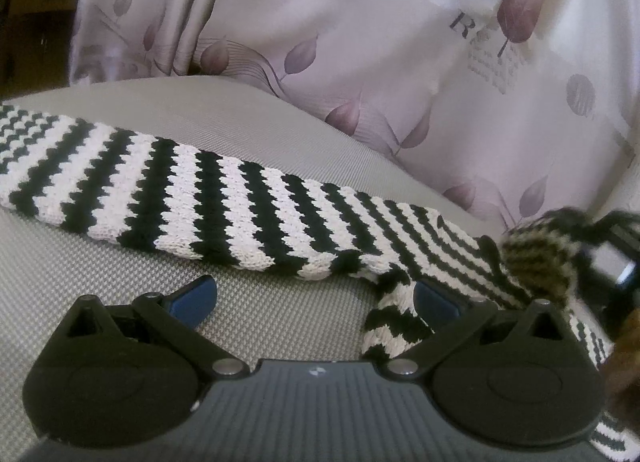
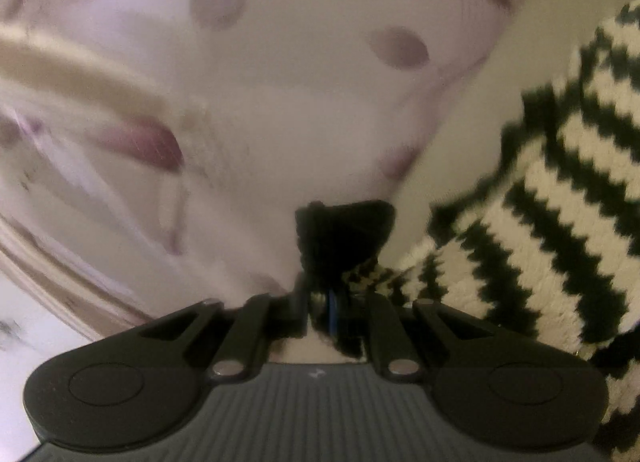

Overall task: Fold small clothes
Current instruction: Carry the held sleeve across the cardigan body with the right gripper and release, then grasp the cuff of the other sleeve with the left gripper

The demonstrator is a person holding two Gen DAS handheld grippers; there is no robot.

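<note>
From the left wrist we see our left gripper (image 1: 316, 298) low over the grey cushion (image 1: 248, 118), its blue-padded fingers (image 1: 192, 298) spread well apart with nothing between them. The black-and-white striped knit (image 1: 192, 198) lies stretched across the cushion just ahead of the fingertips, and a fold of it runs down beside and under the right-hand finger. A pale curtain (image 1: 360, 42) with purple leaves hangs behind the cushion. At the far right edge a blurred bunch of the knit is lifted off the cushion.

From the right wrist, a blurred picture, we see our right gripper (image 2: 328, 302) with its fingers pressed together, clamped on a dark edge of the knit (image 2: 560, 222). The rest of the knit trails away to the right of the gripper, with the curtain (image 2: 280, 82) behind.
</note>
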